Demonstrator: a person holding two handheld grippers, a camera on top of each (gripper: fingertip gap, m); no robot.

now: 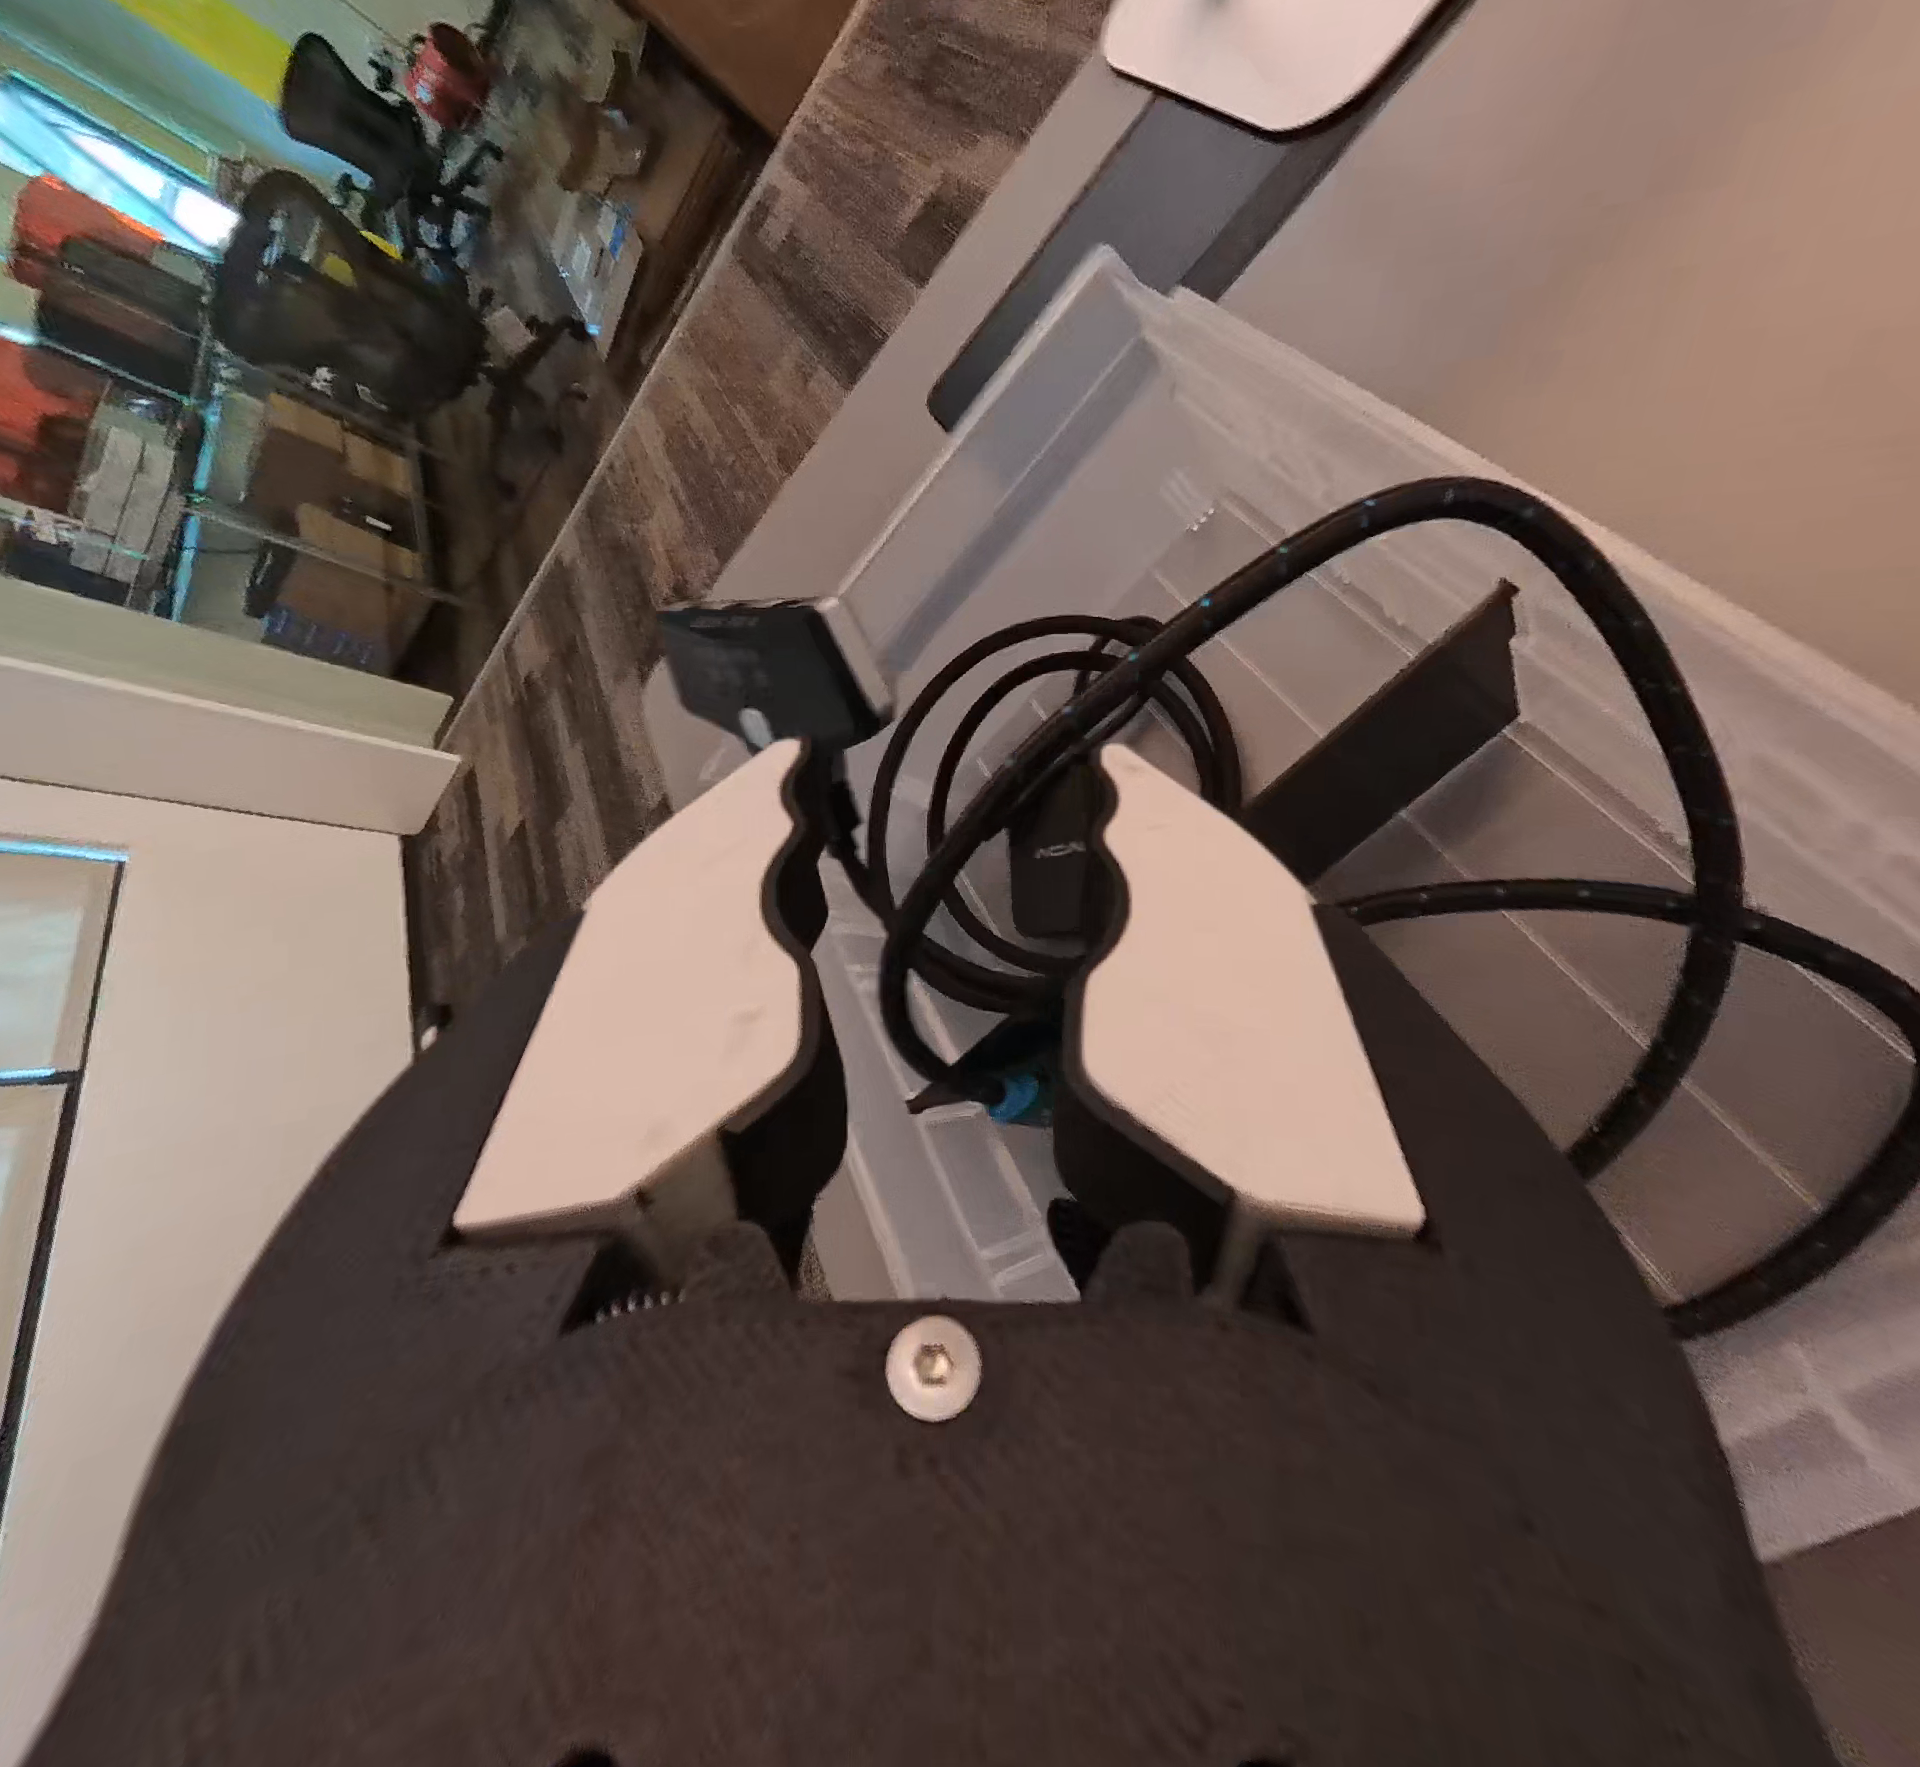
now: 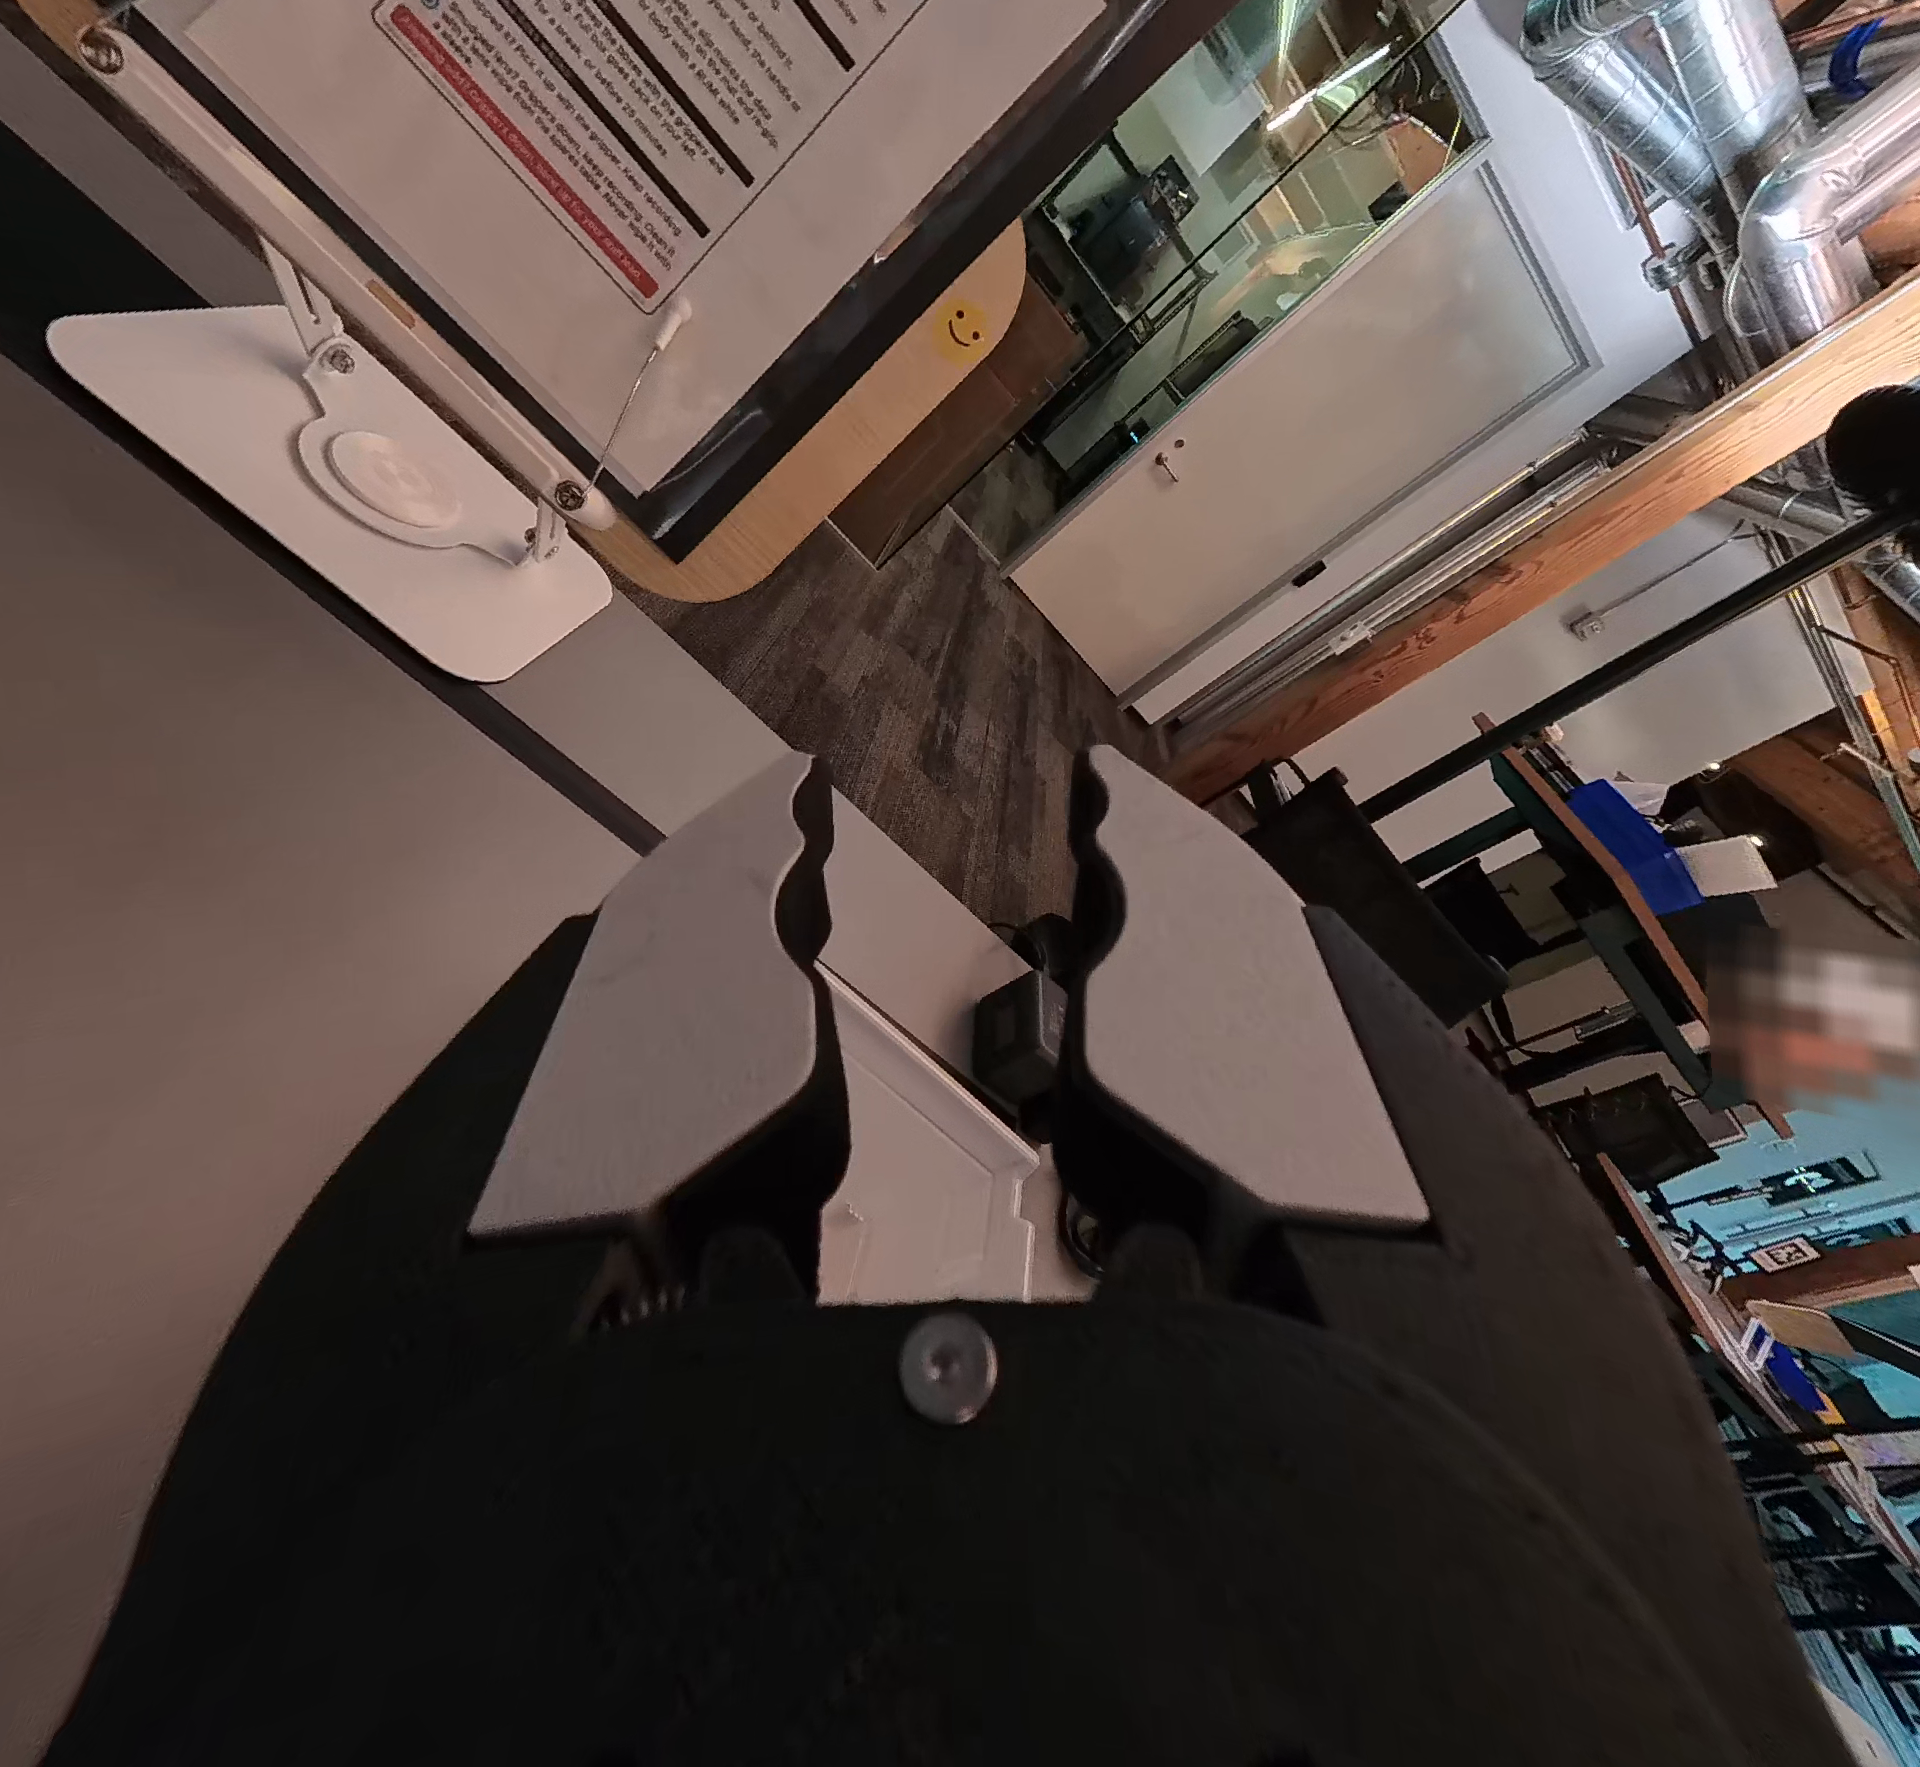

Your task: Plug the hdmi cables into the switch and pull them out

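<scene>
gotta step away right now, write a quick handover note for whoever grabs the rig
Left gripper: open, empty, aimed at the cables.
Right gripper: open, empty, pointed off the desk edge.
HDMI switch: on the clear plastic bin, one black lead at its near end; I can't tell if it is seated.
Loose HDMI plug: beside the left gripper's right finger, on the coiled braided cable.
Done: nothing evident.
Left: grasp plug, insert, pull out.

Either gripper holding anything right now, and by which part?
Nothing is held. The left gripper is open, above the HDMI plug and switch; the right gripper is open and empty.
</scene>
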